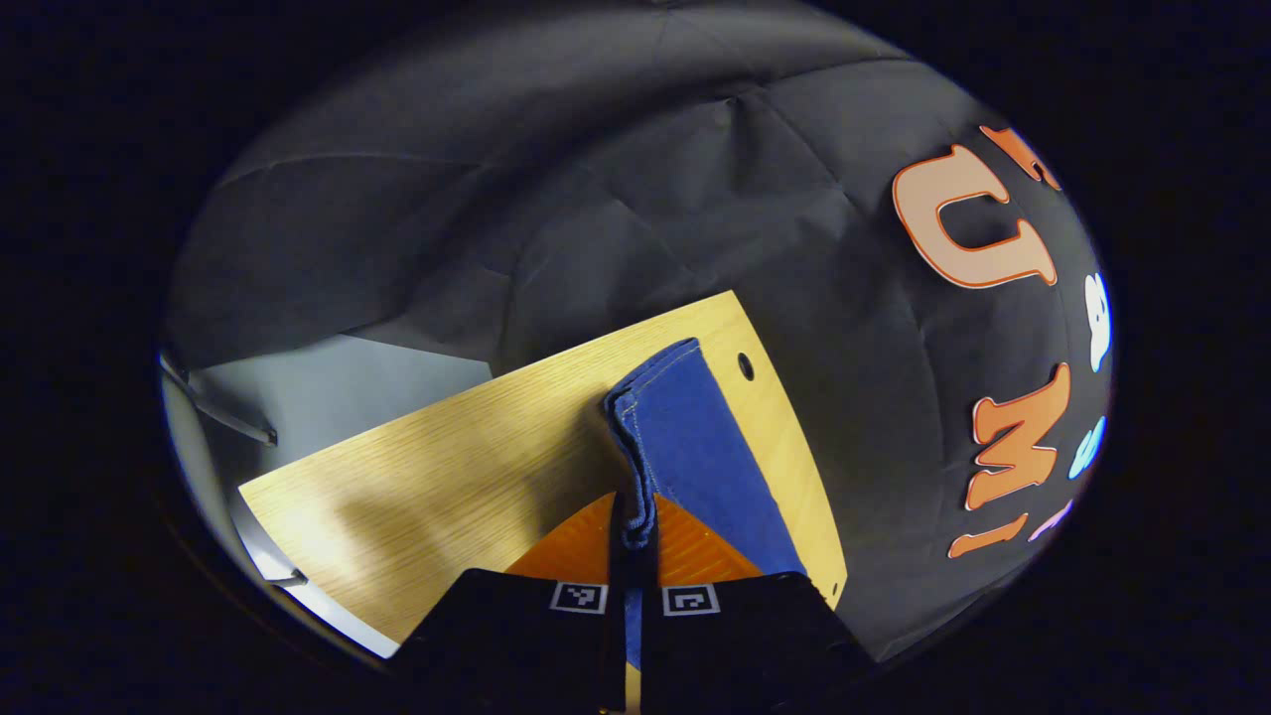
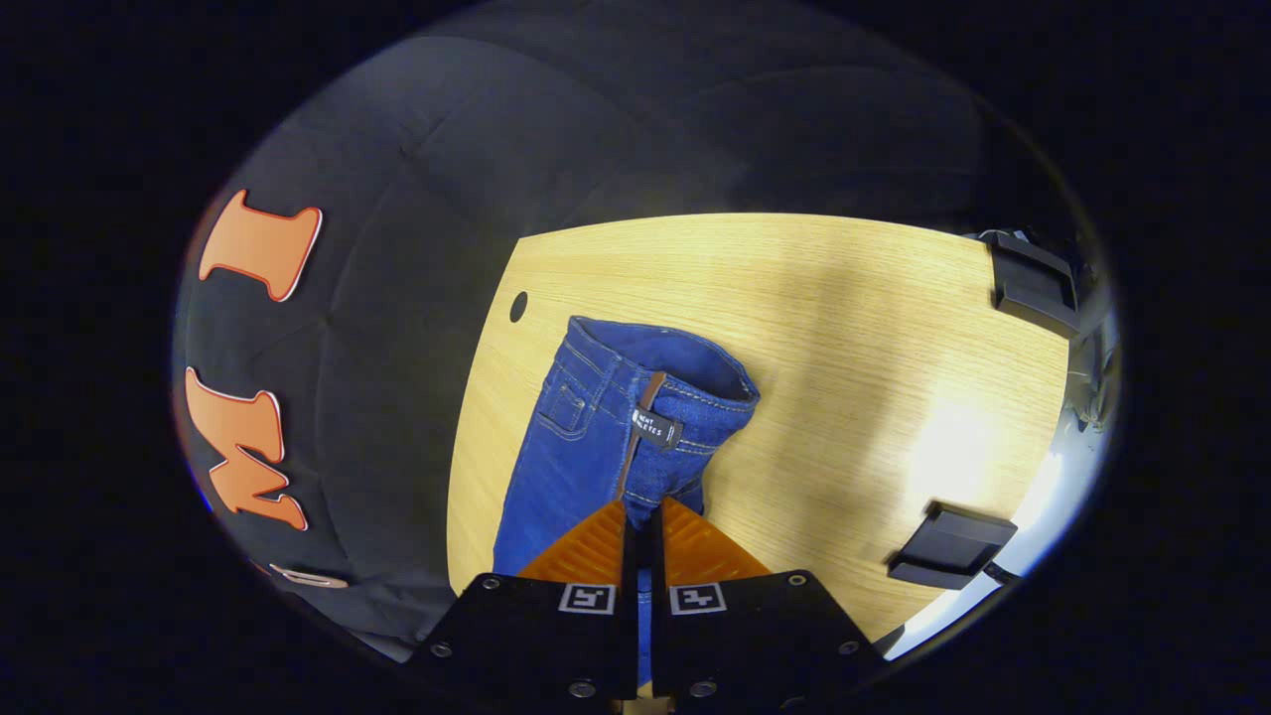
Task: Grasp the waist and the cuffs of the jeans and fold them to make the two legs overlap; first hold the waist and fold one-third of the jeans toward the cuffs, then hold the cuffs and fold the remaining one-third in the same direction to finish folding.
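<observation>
**Both ends pinched, legs being brought together**

The blue denim jeans [image 2: 596, 437] lie on the pale wood-grain tabletop [image 2: 844, 328], near its edge by the black cloth wall [image 2: 397, 248]. In the right gripper view the waistband with its small dark label [image 2: 656, 427] rises toward the camera, a back pocket showing on the flat part. The right gripper [image 2: 642, 521] is clenched on the waist fabric, both fingers pressing the denim between them. In the left gripper view the stitched cuff end [image 1: 660, 417] stands up off the table, and the left gripper [image 1: 639, 521] is likewise clamped on it, the cloth bunched in the narrow gap.

This looks like the opening step: waist and cuffs are held so one leg can be laid over the other. The thirds folds seem not yet begun. The next move calls for carrying both ends sideways together, keeping the denim taut, and setting the upper leg down with its edges lined up before letting go.

Two black clamp-like blocks [image 2: 948, 551] sit at the table's far side, well apart from the jeans.
</observation>
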`<action>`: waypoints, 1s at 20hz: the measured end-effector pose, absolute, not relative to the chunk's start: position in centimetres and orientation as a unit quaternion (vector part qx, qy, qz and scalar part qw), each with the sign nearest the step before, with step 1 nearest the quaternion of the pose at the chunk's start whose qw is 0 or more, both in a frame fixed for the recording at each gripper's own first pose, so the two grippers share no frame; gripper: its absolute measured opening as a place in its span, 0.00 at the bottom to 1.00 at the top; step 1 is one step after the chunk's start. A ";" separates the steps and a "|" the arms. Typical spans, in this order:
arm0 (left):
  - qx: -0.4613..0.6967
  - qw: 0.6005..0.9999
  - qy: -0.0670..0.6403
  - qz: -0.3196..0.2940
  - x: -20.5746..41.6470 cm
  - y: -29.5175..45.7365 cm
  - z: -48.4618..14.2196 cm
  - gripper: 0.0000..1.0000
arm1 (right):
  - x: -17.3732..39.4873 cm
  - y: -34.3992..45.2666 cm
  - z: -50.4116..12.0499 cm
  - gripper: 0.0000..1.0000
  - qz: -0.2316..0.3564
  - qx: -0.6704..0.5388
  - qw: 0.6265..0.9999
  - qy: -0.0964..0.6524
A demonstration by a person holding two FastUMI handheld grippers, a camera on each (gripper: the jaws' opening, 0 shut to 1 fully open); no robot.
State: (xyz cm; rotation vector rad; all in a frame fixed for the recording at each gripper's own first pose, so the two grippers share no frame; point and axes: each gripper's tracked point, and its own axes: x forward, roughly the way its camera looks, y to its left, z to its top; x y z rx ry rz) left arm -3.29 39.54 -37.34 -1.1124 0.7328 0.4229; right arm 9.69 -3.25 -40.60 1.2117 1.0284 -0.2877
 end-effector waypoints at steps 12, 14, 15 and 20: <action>-0.490 0.771 0.378 0.152 4.8 41.7 -35.4 0.06 | 15.9 -2.1 -35.9 0.06 -0.174 0.560 0.686 0.430; -0.494 0.755 0.397 0.172 5.2 41.9 -35.8 0.06 | 17.2 -1.8 -35.3 0.06 -0.171 0.561 0.686 0.431; -0.492 0.752 0.399 0.181 5.2 41.9 -35.7 0.06 | 17.8 -1.6 -35.1 0.06 -0.169 0.559 0.686 0.434; -0.496 0.727 0.411 0.238 4.0 43.0 -35.3 0.06 | 21.7 -0.6 -35.8 0.06 -0.143 0.566 0.674 0.451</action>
